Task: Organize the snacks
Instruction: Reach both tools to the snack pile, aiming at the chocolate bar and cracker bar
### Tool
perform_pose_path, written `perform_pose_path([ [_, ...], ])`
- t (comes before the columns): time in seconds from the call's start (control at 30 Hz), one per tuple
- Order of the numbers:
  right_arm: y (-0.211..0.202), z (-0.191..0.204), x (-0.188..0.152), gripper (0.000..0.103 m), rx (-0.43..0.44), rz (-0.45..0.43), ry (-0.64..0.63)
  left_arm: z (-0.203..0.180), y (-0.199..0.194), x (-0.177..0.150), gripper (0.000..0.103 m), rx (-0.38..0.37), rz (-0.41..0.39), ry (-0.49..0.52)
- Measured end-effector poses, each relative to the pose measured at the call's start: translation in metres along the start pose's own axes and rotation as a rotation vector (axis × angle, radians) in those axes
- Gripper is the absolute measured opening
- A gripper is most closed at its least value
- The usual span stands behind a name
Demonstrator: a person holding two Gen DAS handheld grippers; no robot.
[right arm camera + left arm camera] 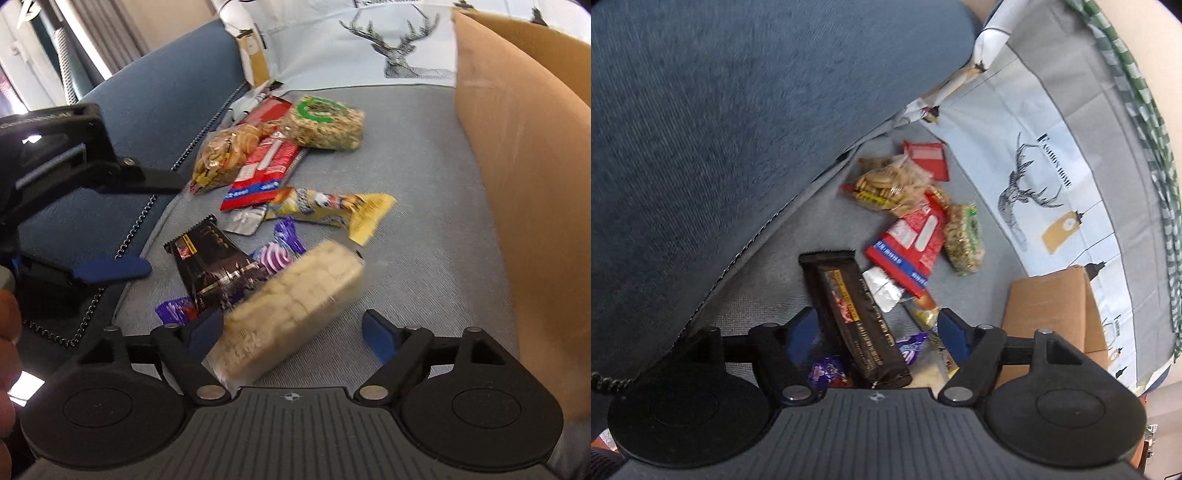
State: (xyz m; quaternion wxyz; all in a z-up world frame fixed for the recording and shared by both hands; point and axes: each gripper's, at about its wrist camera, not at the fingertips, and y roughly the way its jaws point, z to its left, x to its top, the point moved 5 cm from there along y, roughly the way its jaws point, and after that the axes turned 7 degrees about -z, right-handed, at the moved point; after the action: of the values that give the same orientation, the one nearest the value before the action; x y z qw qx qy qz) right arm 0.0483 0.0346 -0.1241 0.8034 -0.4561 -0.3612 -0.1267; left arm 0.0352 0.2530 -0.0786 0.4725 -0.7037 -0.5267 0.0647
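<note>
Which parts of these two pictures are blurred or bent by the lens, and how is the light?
Left wrist view: straight edges of the deer-print cloth curve strongly; snacks slightly soft, the black snack bar readable. Right wrist view: the pale rice cracker pack is smeared by motion, and the cardboard box edge bows. Light is soft and even in both, without strong glare.

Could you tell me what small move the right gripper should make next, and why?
Probably close the right gripper on the pale rice cracker pack: the pack lies between its open jaws, apparently against one pad only, and the cardboard box stands nearby to receive it.
</note>
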Motion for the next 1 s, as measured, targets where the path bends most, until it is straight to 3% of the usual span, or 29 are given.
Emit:
perform_pose_path([
  [0.1,0.007,0.003,0.002,0.093,-0.009,-0.004,-0.015,0.002,0.008,-0.002,0.079,0.021,0.02,0.0],
  [0.3,0.012,0.011,0.006,0.092,-0.03,0.018,-0.091,-0.003,0.02,-0.006,0.081,0.033,0.054,0.011],
  [0.37,0.011,0.011,0.004,0.087,-0.034,0.032,-0.124,-0.005,0.025,-0.009,0.081,0.034,0.074,0.014],
  [0.53,0.005,0.005,0.002,0.045,-0.104,0.048,-0.246,-0.012,0.034,-0.016,0.083,0.049,0.105,0.045],
  [0.67,-0.004,-0.008,0.002,0.039,-0.119,0.068,-0.232,-0.019,0.038,-0.021,0.083,0.082,0.107,0.108],
  [0.83,-0.009,-0.016,-0.001,0.043,-0.109,0.08,-0.222,-0.026,0.041,-0.026,0.081,0.118,0.096,0.195],
  [1.0,-0.006,-0.013,-0.002,0.048,-0.107,0.071,-0.242,-0.019,0.037,-0.021,0.043,0.143,0.072,0.19],
])
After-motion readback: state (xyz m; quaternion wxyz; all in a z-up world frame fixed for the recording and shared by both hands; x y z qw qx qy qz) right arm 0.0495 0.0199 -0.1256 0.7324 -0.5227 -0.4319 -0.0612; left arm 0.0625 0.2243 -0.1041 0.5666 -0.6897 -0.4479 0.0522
